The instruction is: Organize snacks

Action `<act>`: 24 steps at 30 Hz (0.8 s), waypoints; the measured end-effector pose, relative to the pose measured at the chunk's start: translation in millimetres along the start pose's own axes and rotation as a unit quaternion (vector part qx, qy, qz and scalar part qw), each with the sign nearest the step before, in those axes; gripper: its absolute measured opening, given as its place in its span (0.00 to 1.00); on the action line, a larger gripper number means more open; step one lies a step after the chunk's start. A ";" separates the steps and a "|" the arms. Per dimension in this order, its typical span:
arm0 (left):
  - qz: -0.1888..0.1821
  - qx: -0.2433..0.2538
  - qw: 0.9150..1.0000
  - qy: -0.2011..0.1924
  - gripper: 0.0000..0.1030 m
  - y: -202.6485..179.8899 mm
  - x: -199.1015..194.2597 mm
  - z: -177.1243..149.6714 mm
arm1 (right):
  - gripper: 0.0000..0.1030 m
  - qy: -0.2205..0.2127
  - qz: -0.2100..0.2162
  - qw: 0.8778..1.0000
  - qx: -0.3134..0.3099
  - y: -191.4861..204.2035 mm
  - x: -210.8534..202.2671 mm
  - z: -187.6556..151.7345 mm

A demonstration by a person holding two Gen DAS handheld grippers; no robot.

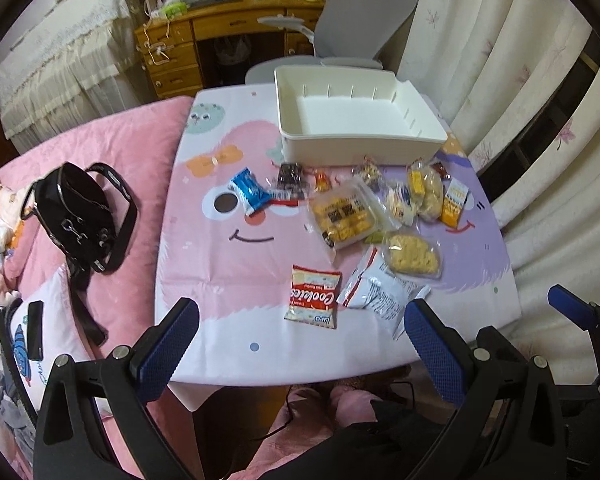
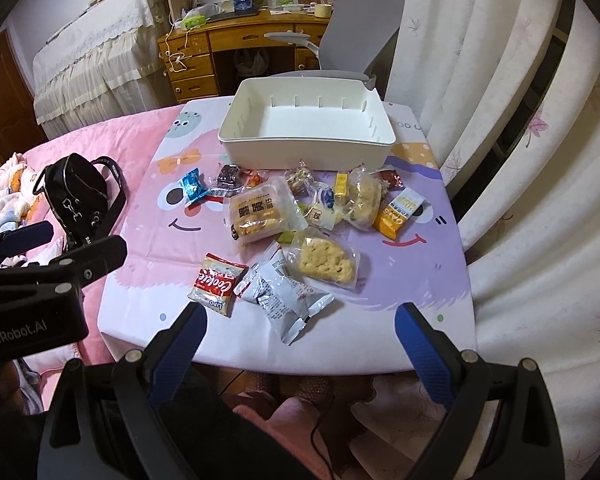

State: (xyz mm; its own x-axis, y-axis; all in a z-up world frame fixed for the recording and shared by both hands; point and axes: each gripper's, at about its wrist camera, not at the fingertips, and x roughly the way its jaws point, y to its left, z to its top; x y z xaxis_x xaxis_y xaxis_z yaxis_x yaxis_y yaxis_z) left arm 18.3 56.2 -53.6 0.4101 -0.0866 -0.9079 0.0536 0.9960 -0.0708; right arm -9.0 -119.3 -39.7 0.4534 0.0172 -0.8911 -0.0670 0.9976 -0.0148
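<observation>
Since the snacks lie scattered across the middle of the small cartoon-printed table (image 2: 440,280) and the empty white plastic bin (image 2: 304,148) sits at its far edge, we judge the step in hand to be the first pick. Nearest the near edge lie the red and white Cookies packet (image 2: 217,283) and, just beside it, the crinkled white foil pouch (image 2: 288,294); behind them the clear-wrapped pale cake slice (image 2: 327,261) touches the pouch, and the large clear pack of yellow biscuits (image 2: 260,212) sits toward the table's centre. A loose row of small sweets and an orange wafer pack (image 2: 398,212) runs along the bin's front wall.

Our left gripper (image 1: 302,340) hangs over the near edge with its jaws spread wide and nothing between them; our right gripper (image 2: 302,338) is likewise released and empty.

We would begin with the Cookies packet, since it lies clear on its left side. Come down straight, close across its short width, and lift before swinging toward the bin. The pouch seems to overlap the cake's wrapper, though the fisheye view leaves that uncertain, so take it gently.
</observation>
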 end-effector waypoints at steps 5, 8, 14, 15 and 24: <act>-0.021 0.003 1.000 0.017 0.96 9.2 29.0 2.4 | 0.93 -0.017 -0.017 1.000 -0.006 8.1 8.6 -4.7; -0.027 0.004 0.999 0.033 0.96 12.6 49.9 2.9 | 0.93 -0.033 -0.024 0.999 -0.012 12.9 15.9 -9.1; -0.031 0.015 0.997 0.070 0.95 15.1 93.1 1.1 | 0.93 -0.051 -0.046 0.997 -0.035 17.3 30.4 -14.2; -0.033 0.016 0.996 0.078 0.95 14.9 99.6 0.5 | 0.93 -0.056 -0.048 0.996 -0.048 18.7 34.3 -14.8; -0.007 0.036 0.991 0.128 0.89 3.1 159.7 -10.9 | 0.93 -0.088 -0.057 0.980 -0.167 39.3 72.4 -24.1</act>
State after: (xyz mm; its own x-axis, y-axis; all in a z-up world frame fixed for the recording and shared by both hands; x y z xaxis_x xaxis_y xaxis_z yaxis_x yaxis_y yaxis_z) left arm 74.1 45.7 -203.3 0.1651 -0.0830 -0.9828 0.1263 0.9900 -0.0624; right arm -0.2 -80.5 -115.6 0.6193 -0.0519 -0.7834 -0.2806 0.9173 -0.2826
